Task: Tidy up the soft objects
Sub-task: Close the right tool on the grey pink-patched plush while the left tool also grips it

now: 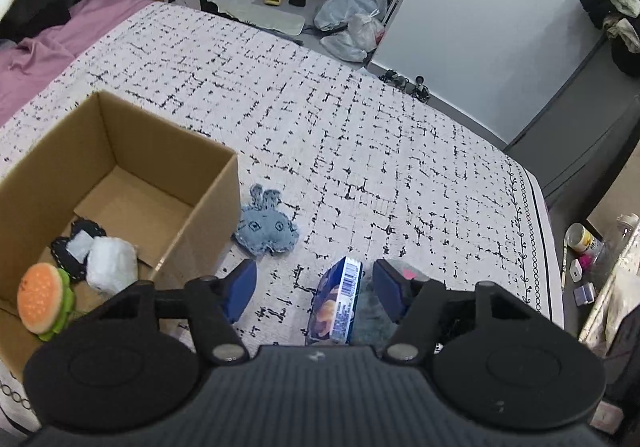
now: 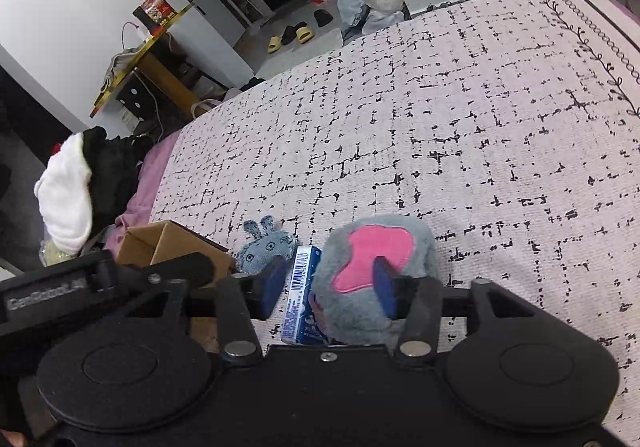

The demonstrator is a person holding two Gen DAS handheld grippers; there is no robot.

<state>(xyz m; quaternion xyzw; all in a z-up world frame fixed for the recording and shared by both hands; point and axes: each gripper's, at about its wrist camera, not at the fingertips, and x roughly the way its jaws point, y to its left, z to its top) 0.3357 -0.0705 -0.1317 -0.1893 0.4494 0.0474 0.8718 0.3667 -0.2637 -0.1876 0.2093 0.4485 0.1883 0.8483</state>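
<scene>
Both of your claws tilt steeply down over the bed [image 1: 360, 119]. Your left claw [image 1: 316, 287] stands partly open with nothing gripped: the blue packet [image 1: 338, 303] stands on its edge between its fingers, close to the right pad, and the left pad is well clear of it. Ahead of it the blue bunny toy [image 1: 266, 225] lies on the bed just beside the cardboard box [image 1: 168, 151], where the burger toy [image 1: 42, 297] and a white soft item [image 1: 110, 265] already lie. Your right claw [image 2: 328, 285] is about half open; the grey plush with a pink patch [image 2: 376, 267] sits between its fingers, its right pad sunk into the fur, its left pad apart.
</scene>
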